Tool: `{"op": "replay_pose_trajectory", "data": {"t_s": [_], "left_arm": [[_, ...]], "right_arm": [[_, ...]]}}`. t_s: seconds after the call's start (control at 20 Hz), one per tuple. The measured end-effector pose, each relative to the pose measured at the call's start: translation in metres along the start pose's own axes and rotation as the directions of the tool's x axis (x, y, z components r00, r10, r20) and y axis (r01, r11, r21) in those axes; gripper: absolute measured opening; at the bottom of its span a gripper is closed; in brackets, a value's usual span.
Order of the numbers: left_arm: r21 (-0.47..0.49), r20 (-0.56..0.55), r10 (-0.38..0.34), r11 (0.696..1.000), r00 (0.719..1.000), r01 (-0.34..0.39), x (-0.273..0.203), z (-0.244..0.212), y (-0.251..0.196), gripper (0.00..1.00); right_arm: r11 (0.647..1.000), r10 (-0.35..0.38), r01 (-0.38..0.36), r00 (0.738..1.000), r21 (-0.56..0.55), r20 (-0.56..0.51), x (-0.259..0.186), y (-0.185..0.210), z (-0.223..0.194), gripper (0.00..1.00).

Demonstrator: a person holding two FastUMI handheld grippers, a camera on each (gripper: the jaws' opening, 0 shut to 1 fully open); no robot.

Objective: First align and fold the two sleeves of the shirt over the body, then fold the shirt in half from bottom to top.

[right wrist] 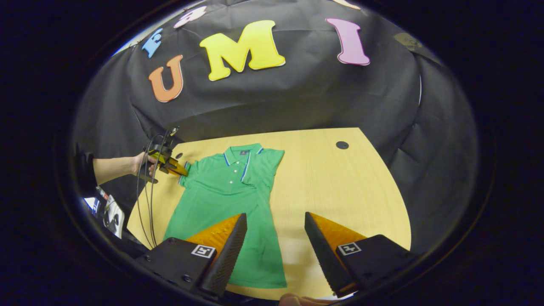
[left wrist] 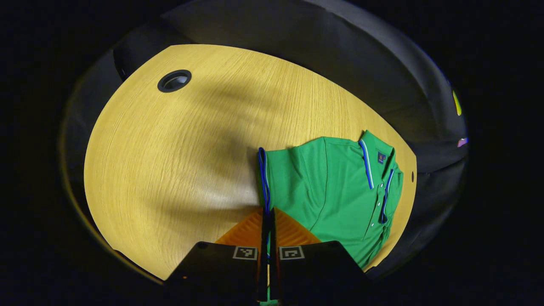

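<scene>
Pale yellow wood grain runs across the tabletop (right wrist: 340,182), which spreads wide under the black cloth wall (right wrist: 276,97) of the booth. On it lies the green shirt (right wrist: 225,199), flat and face up, collar toward the wall and hem toward the near edge. In the right gripper view its one sleeve (right wrist: 272,163) is already turned in over the body, while the other sleeve (left wrist: 289,178), edged in blue, lies out to the side.

The left gripper (left wrist: 268,221) has its fingers pressed together on the blue-trimmed cuff of that sleeve, the cloth caught between them at the hem. In the right gripper view the same gripper (right wrist: 172,165) shows far off at the shirt's shoulder, held by a person's hand (right wrist: 142,163) with a bare forearm reaching in from the side and black cables (right wrist: 146,204) hanging down from it.

The right gripper (right wrist: 275,238) hangs above the lower part of the shirt with its fingers spread wide apart, nothing between them; one finger (right wrist: 227,250) is over the green cloth, the other over bare wood just beside the shirt's edge.

A dark round grommet hole (left wrist: 174,80) sits in the tabletop well away from the shirt, near a far corner.
</scene>
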State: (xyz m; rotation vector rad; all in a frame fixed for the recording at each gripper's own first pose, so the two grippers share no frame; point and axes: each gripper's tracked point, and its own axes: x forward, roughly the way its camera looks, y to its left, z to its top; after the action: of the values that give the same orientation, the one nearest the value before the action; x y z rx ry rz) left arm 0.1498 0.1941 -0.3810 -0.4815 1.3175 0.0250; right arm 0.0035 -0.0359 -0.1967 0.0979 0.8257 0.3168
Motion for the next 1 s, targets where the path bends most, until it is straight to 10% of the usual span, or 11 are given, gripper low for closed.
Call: {"op": "replay_pose_trajectory", "data": {"t_s": [0.55,1.0], "left_arm": [[0.079,0.075,0.008,0.997,0.997,-0.014,-0.053,0.016,-0.057,0.04],[0.179,0.002,0.049,0.983,0.999,-0.048,-0.002,-0.012,-0.136,0.04]], "right_arm": [[0.999,0.05,-0.051,0.998,0.014,0.039,-0.011,0.006,0.001,0.89],[0.996,-0.009,0.005,0.999,0.086,0.048,-0.044,-0.031,-0.02,0.89]]}}
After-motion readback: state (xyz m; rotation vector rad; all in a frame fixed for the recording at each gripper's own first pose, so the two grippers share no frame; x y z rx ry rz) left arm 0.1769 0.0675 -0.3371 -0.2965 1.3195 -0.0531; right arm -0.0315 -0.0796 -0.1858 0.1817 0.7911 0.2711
